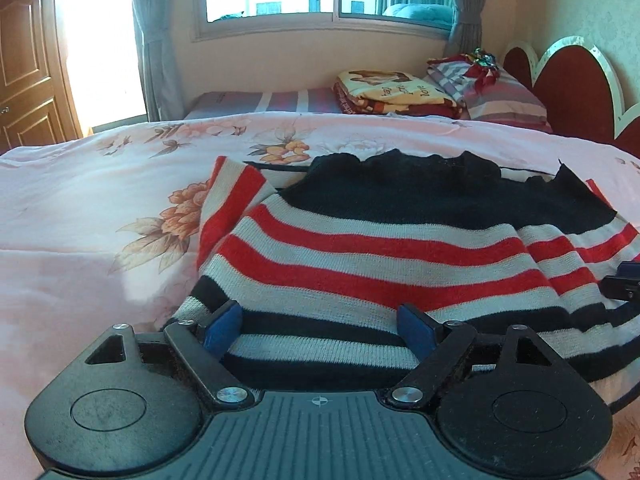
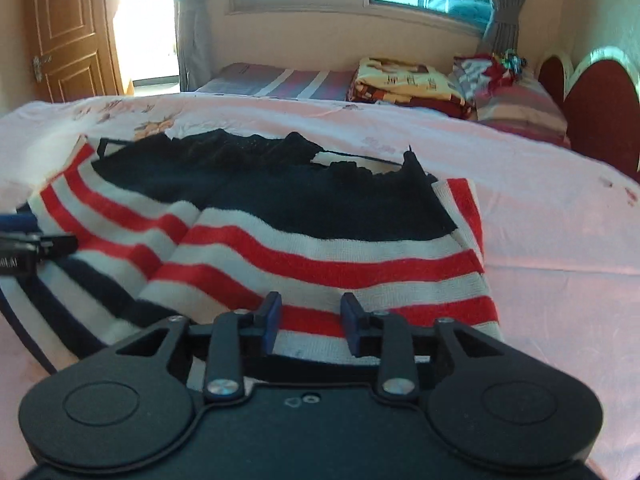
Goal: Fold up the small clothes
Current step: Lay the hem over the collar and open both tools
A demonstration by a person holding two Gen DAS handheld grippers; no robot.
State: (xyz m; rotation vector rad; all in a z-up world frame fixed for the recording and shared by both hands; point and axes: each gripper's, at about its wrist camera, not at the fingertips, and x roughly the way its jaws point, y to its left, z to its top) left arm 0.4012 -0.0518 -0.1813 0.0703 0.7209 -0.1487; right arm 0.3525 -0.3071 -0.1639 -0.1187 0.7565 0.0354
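- Lying flat on the bed (image 1: 80, 208), the striped knit garment (image 1: 360, 240) runs crosswise — its near hem directly ahead of both tools.
- Left hand-held gripper (image 1: 318, 330): jaws wide, straddling the hem, nothing clamped.
- Right hand-held gripper (image 2: 310, 322): jaws narrow, fabric between them — a grip cannot be confirmed.

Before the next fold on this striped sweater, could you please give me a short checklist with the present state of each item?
1. Left gripper open wide over the near hem: ok.
2. Right gripper has a gap between its pads, nothing pinched: ok.
3. Striped sweater lying flat: not ok, a ridge runs between the grippers.
4. Pink floral bedspread beyond the sweater bare for folding: ok.
5. Fabric actually touched by either gripper's pads: cannot tell.
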